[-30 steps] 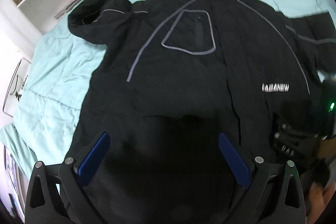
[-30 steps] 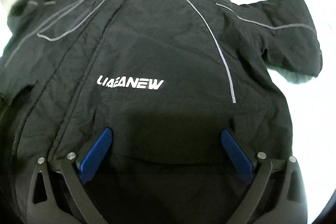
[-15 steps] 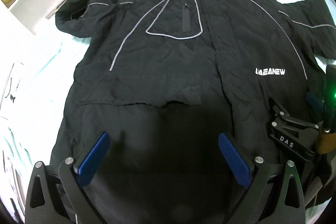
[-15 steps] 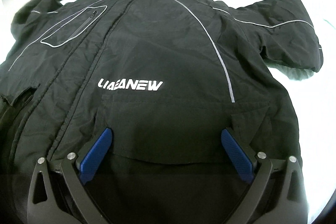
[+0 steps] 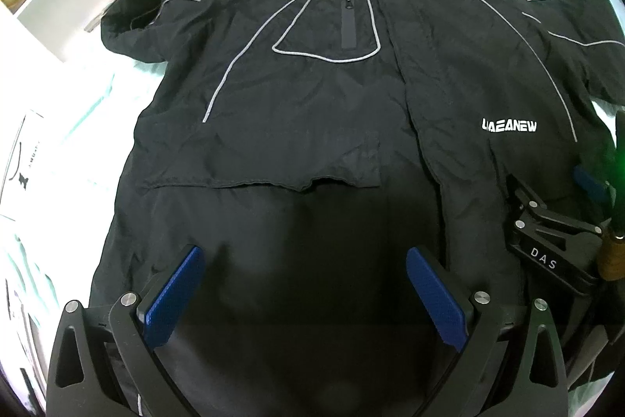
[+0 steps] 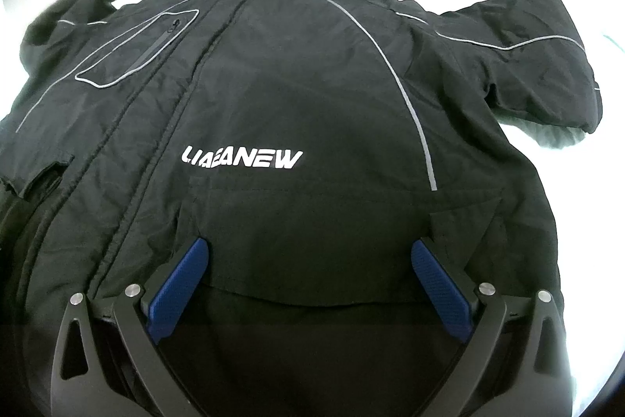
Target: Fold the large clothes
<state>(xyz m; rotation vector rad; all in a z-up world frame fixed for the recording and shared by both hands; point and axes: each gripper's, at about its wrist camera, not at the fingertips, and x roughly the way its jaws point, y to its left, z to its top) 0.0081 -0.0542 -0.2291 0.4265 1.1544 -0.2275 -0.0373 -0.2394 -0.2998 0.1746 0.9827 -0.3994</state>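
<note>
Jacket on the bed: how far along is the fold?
Done: the black jacket lies face up, spread flat on the bed, both sleeves out. In hand: nothing; the left gripper and right gripper hover open over the hem area. Left: every fold.

the black jacket [image 5: 312,112] [image 6: 312,96] lay spread flat, front up, on pale bedding, collar at the far end and hem near. both sleeves stretched out to the left and right. grey piping curved down the chest, outlining 1 zipped pocket; white lettering read "liaeanew".
</note>
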